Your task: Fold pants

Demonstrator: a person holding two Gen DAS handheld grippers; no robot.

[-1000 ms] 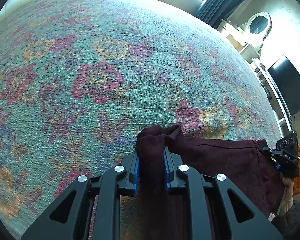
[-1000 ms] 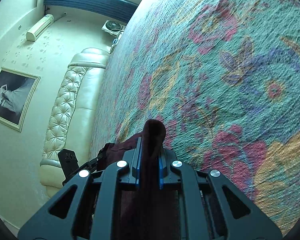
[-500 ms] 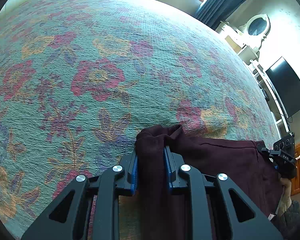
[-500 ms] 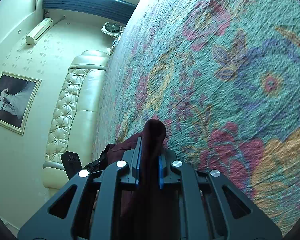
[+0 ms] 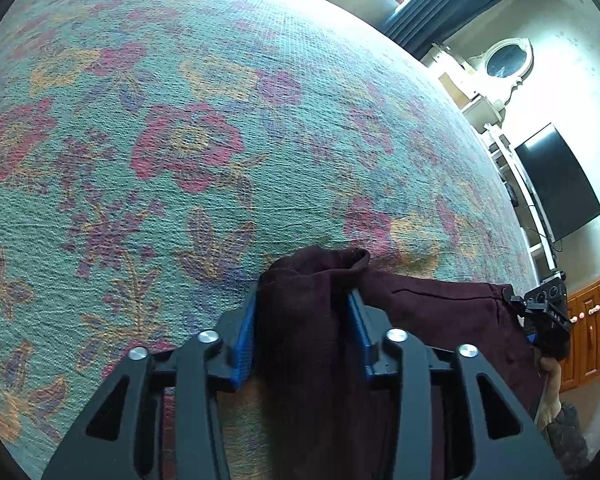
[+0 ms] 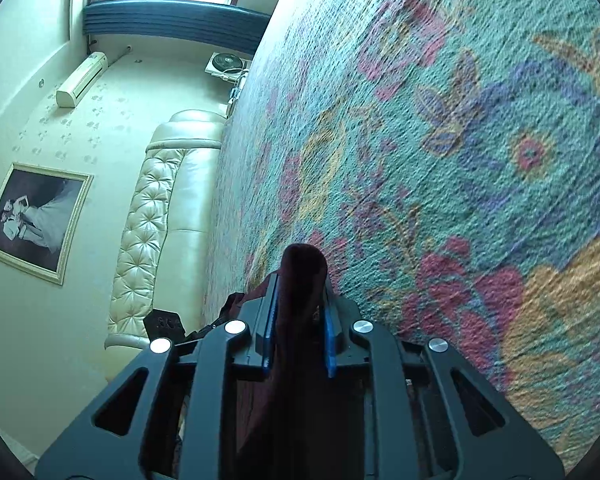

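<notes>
**Floral bedspread, pants being let go**

Floral bedspread (image 5: 180, 128) fills both views. The left tongs (image 5: 302, 320) and right tongs (image 6: 298, 308) are opening, each with a bunch of the maroon pants (image 5: 440, 312) between slackening pads, apparently to lay a fold down near the bed's edge. Both tongs tilt downward, well apart along the cloth.
</notes>
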